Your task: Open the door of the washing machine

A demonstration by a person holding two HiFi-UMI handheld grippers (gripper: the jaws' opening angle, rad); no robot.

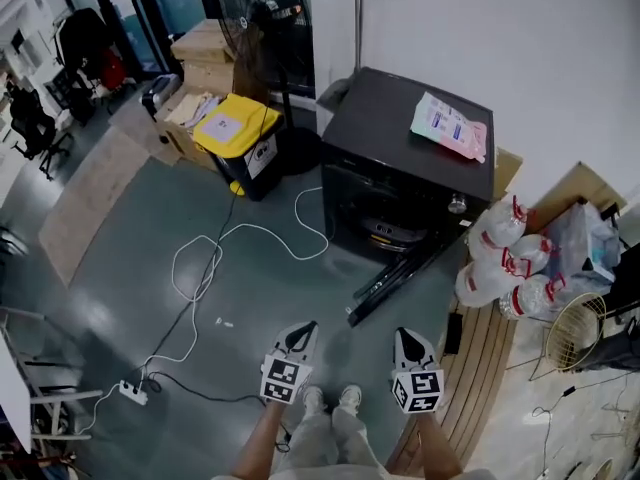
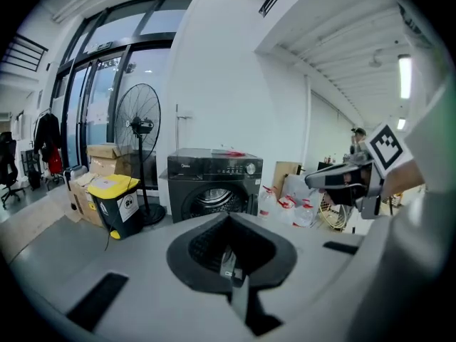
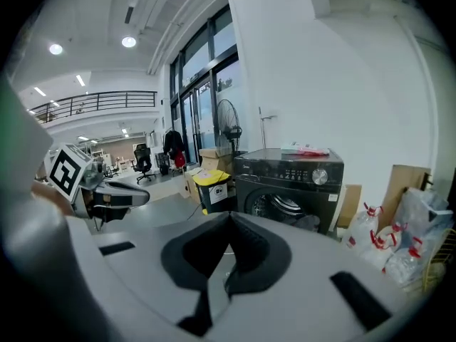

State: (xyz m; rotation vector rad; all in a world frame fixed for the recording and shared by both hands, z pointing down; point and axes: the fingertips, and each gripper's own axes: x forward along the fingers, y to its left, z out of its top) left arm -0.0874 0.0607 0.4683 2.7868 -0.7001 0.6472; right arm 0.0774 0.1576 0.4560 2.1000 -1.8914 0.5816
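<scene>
Straight ahead, the boxy black washing machine (image 1: 400, 138) is standing against the white wall, its round front opening showing a shiny metal drum. Smooth grey floor (image 1: 120, 268) is lying open before it, with a white cable (image 1: 200, 258) looping at the left and black rods (image 1: 400, 278) lying by the machine's front edge. The left gripper (image 1: 303, 328) and right gripper (image 1: 404, 335) are hovering side by side, both clenched on nothing.

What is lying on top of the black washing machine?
Only a flat pink and white packet lies on the washing machine. The part of the top beneath it is hidden.
</scene>
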